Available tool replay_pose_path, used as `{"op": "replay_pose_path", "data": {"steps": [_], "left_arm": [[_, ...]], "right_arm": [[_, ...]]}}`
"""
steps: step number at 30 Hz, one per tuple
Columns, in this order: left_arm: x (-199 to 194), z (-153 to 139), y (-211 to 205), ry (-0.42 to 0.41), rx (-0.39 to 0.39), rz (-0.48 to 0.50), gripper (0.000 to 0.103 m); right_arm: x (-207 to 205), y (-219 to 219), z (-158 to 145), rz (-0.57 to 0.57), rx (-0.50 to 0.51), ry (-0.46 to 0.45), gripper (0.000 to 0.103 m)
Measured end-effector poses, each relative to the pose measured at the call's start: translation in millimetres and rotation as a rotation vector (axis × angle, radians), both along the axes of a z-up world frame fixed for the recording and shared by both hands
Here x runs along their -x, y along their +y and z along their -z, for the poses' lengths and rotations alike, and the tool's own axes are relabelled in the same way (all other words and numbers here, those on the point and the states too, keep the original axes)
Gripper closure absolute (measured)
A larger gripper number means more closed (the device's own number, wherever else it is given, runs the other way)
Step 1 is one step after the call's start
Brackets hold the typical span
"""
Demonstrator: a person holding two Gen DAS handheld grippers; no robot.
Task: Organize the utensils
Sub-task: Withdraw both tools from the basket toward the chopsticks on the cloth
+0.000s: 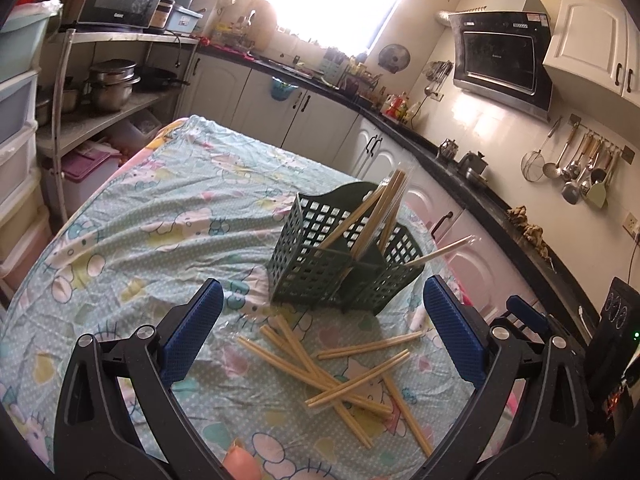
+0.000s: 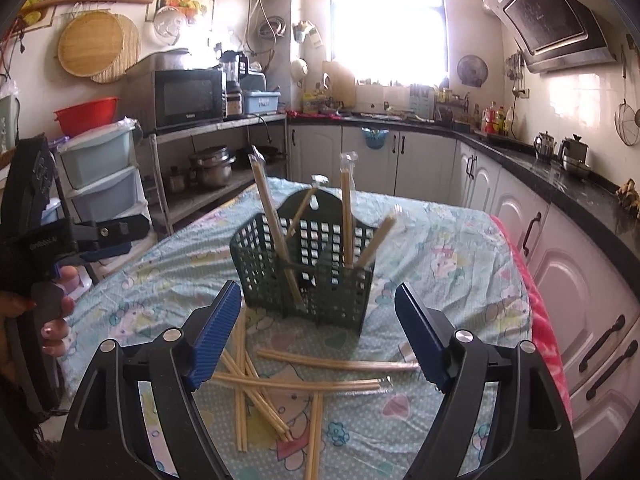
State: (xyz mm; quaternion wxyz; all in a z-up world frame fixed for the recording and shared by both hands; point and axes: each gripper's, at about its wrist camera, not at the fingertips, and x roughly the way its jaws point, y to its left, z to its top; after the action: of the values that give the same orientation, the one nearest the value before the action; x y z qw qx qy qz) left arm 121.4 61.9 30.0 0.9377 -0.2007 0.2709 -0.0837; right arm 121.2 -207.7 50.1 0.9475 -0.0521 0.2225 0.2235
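Note:
A dark green lattice utensil basket [image 1: 344, 264] [image 2: 310, 264] stands on the cartoon-print tablecloth, with several wrapped wooden chopsticks [image 1: 380, 208] [image 2: 346, 208] leaning inside it. More wrapped chopstick pairs [image 1: 340, 368] [image 2: 280, 376] lie scattered on the cloth in front of the basket. My left gripper [image 1: 320, 328] hangs open above the loose chopsticks, nothing between its blue pads. My right gripper [image 2: 316, 332] is also open over the same pile, empty. In the right wrist view, a hand holds the left gripper's body [image 2: 36, 216] at the far left.
The table [image 1: 140, 220] sits in a narrow kitchen. Cabinets and a dark counter [image 2: 560, 184] run along the right and back. A shelf with pots [image 2: 212, 168], a microwave [image 2: 188, 98] and plastic drawers [image 2: 104, 184] stands to the left.

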Motion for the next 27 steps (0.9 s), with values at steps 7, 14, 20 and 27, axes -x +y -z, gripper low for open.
{"op": "replay_pose_path", "data": {"steps": [7, 14, 20, 27], "left_arm": [[-1.4, 14.2, -1.4, 0.033, -0.018, -0.001, 0.011], [-4.6, 28.5, -1.5, 0.072, -0.029, 0.000, 0.011], [-9.6, 43.1, -2.9, 0.112, -0.035, -0.002, 0.011], [-15.7, 61.1, -4.1, 0.157, -0.040, -0.002, 0.011]], "right_arm": [[-7.3, -4.2, 17.6, 0.027, 0.029, 0.030, 0.026], [-14.0, -8.8, 31.4, 0.048, 0.040, 0.065, 0.026], [-20.5, -13.7, 41.4, 0.066, 0.042, 0.095, 0.026], [-28.1, -19.1, 52.2, 0.081, 0.047, 0.129, 0.026]]}}
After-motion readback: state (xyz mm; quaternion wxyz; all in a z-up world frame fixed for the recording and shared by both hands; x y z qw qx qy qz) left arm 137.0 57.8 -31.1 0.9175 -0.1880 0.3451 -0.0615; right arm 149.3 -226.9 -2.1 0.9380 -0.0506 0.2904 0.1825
